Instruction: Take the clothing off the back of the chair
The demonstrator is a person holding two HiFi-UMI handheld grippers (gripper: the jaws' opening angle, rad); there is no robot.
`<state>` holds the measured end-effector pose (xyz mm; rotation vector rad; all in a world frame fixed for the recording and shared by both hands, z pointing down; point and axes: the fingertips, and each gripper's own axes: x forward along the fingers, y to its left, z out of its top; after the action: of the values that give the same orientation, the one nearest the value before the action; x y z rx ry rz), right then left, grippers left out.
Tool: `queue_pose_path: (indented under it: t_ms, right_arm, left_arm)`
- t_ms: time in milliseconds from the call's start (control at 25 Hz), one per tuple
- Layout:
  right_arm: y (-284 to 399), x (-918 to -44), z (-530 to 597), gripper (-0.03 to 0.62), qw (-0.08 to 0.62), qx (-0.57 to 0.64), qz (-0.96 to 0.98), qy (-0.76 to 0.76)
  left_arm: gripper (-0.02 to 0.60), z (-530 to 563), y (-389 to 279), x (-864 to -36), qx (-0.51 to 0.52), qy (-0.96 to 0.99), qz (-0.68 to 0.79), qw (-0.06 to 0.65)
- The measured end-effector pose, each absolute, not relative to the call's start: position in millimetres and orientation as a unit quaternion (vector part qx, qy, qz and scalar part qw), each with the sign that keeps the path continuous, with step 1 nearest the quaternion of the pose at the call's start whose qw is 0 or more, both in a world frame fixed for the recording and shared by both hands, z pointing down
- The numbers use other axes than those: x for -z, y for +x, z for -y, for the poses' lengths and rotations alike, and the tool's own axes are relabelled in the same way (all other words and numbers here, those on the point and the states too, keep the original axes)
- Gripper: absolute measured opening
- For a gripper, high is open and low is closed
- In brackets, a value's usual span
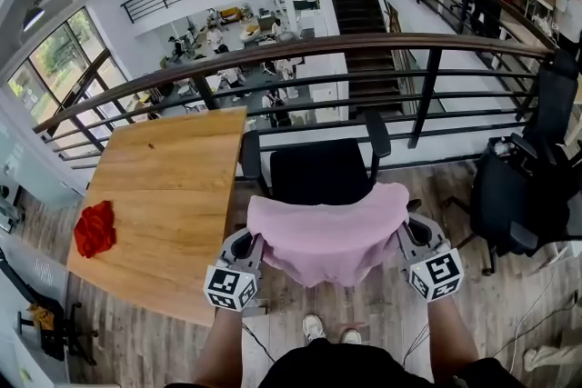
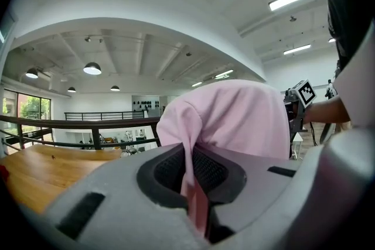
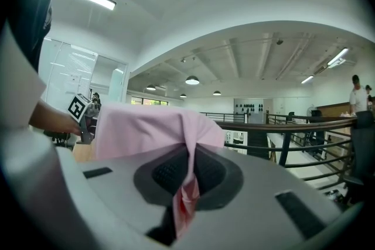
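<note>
Pink garment [image 1: 329, 232], soft knit by the look of it, draped across the top of the back of a black office chair [image 1: 318, 170] and sagging down the near side. Chair faces away from the person, toward a dark metal railing [image 1: 300, 45] with a lower floor visible beyond it.

Left gripper [image 1: 257, 241]: at the garment's left end. Its own view shows the jaws closed together, with a fold of pink fabric pinched between the pads and running down into the gap.

Right gripper [image 1: 405, 236]: at the garment's right end, same state. Jaws are closed tight on a gathered pleat of the pink cloth, which bunches up above them.

Both grippers sit roughly level with each other, one on each side of the chair back, with the cloth spanning between them.

Markings: each gripper carries a cube, left cube [image 1: 230, 286] and right cube [image 1: 435, 275]. The cubes bear black-and-white square patterns, blocky shapes rather than letters.

Surroundings: wooden table [image 1: 173, 186] just left of the chair, with a crumpled red cloth [image 1: 95, 228] near its left edge. Second black chair [image 1: 518, 186] stands off to the right. Person's light shoes [image 1: 314, 327] on the plank floor, directly behind the chair.
</note>
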<state>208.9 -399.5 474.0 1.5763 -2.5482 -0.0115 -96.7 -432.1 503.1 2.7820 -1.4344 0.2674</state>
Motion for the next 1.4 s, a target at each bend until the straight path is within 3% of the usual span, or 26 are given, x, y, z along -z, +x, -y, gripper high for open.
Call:
queue_pose_path:
  t_ms: [1400]
  right_arm:
    - [219,-362,360,0.012,0.001,0.104,0.825,0.555]
  left_arm:
    - [0.026,385,-109,-383,0.017,0.859,0.508,-0.058]
